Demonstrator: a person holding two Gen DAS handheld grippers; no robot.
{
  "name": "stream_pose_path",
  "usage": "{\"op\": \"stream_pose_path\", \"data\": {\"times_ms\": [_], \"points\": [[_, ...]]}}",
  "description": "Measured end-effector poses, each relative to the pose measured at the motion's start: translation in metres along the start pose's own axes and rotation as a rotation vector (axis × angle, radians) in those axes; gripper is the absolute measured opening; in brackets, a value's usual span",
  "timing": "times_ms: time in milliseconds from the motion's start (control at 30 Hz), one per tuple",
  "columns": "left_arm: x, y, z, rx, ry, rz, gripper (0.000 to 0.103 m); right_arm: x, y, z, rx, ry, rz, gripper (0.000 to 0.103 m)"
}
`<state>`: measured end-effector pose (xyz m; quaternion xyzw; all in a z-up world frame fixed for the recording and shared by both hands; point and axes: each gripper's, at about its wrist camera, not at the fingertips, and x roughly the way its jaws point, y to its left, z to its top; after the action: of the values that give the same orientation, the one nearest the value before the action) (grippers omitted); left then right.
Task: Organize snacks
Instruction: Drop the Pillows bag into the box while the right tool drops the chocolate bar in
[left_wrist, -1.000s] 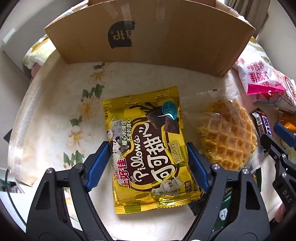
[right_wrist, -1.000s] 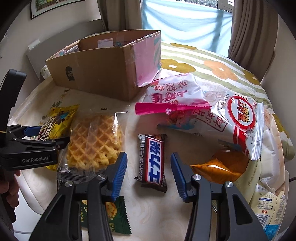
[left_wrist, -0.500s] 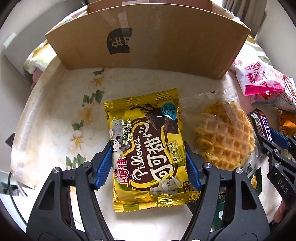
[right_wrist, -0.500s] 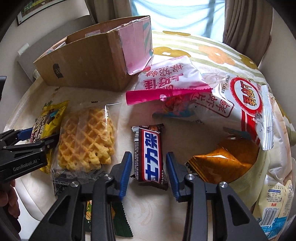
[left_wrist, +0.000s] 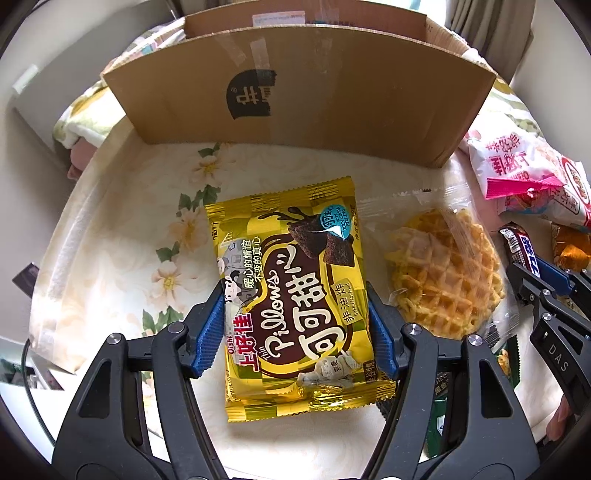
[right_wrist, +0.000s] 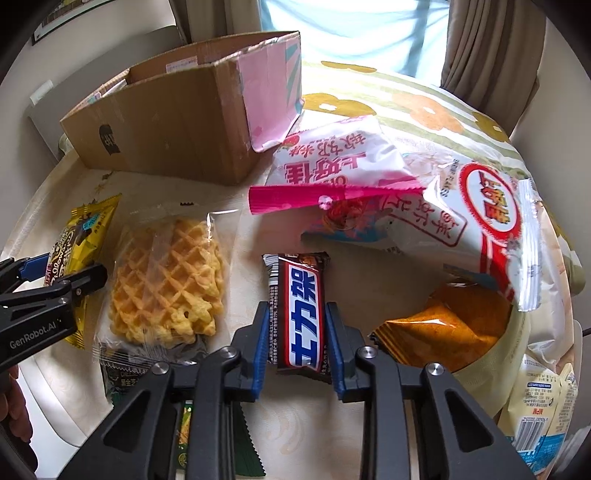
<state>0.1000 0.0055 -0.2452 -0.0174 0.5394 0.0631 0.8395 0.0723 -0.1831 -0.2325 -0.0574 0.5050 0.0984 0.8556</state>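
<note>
The left gripper (left_wrist: 295, 332) has just been closing; its fingers now clench the sides of the yellow snack packet (left_wrist: 291, 291), which lies flat on the tabletop (left_wrist: 122, 236) before the cardboard box (left_wrist: 295, 99). The right gripper (right_wrist: 295, 345) has also just been closing and grasps the chocolate bar (right_wrist: 299, 310) near its lower end, beside the wrapped waffle (right_wrist: 166, 280). The slick, puffy packet could buckle or slide out on lifting, since only its edges are pinched; the bar, held off-centre, may droop and clip the box wall
</note>
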Motion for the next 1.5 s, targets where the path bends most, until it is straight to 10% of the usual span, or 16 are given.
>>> {"op": "stream_pose_path", "data": {"times_ms": [433, 833, 1367, 1433, 1500], "points": [[-0.074, 0.006, 0.021, -0.056, -0.108, -0.01, 0.064, -0.068, 0.006, 0.024, -0.052, -0.11, 0.044, 0.026], [-0.141, 0.04, 0.107, -0.037, -0.27, -0.035, 0.064, -0.122, 0.03, 0.104, -0.058, -0.24, 0.034, 0.026], [-0.059, 0.058, 0.234, 0.162, -0.154, -0.126, 0.064, -0.1, 0.06, 0.189, 0.043, -0.236, -0.019, 0.026], [-0.045, 0.055, 0.236, 0.188, -0.123, -0.132, 0.069, -0.095, 0.062, 0.191, 0.054, -0.228, -0.023, 0.026], [-0.036, 0.051, 0.237, 0.215, -0.119, -0.112, 0.1, -0.092, 0.062, 0.192, 0.065, -0.218, -0.027, 0.026]]}}
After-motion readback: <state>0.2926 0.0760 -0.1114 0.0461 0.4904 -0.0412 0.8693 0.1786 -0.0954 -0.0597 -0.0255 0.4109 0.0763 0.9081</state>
